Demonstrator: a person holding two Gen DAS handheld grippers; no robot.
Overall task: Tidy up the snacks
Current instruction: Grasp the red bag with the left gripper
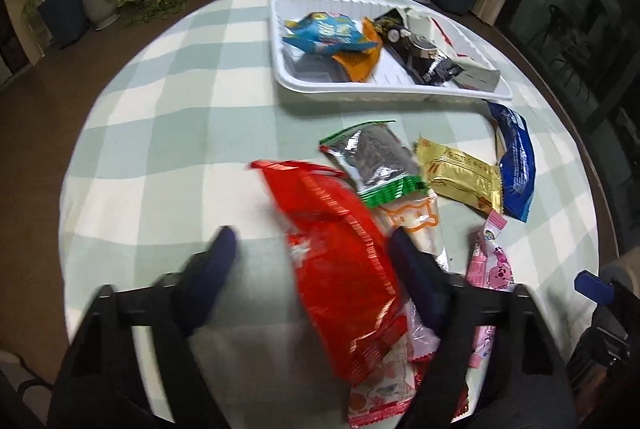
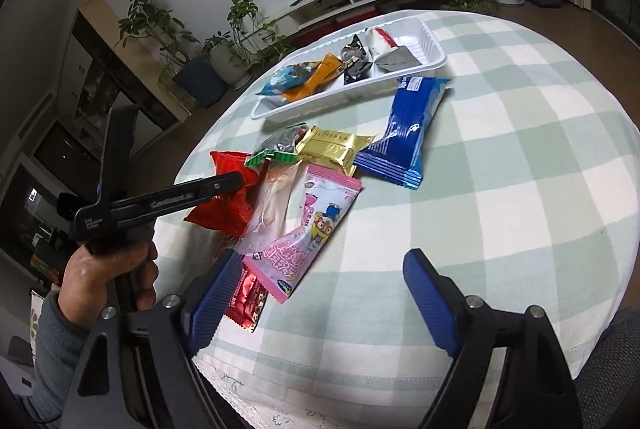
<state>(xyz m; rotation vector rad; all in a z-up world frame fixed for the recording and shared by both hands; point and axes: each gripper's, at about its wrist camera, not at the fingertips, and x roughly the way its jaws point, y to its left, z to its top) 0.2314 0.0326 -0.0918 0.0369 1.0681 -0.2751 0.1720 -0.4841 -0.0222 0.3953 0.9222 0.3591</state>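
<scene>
Up at twelve o'clock on the checked tablecloth (image 2: 500,157) sits the white tray (image 1: 296,85), already holding a light blue bag (image 1: 328,37), an orange packet (image 1: 356,59) and a couple of dark wrappers, so we figure that's where everything is meant to end up. The leftover snacks are heaped just this side of it, probably so both hands can reach them without stretching.

Our left gripper (image 1: 310,241) is tipped down over the red bag (image 1: 340,261), with its jaws partly spread on either side of the bag. The right finger (image 1: 416,269) seems to be against the bag's edge, the left one is clear of it, so we'd call it straddling, not pinching yet. The shot is smeared, so don't quote us on contact.

Our right gripper (image 2: 318,297) hangs spread wide at six o'clock with nothing between the jaws; its left finger sits just beside the pink packet (image 2: 308,225). At about one o'clock from that lie the gold packet (image 2: 334,149) and the dark blue packet (image 2: 408,133), both untouched.

Hard to see: the red bag covers whatever is under it, a clear wrapper (image 2: 272,205) is half buried, and a small red foil packet (image 2: 250,303) pokes out behind the right gripper's finger. Printing on the wrappers is unreadable.
</scene>
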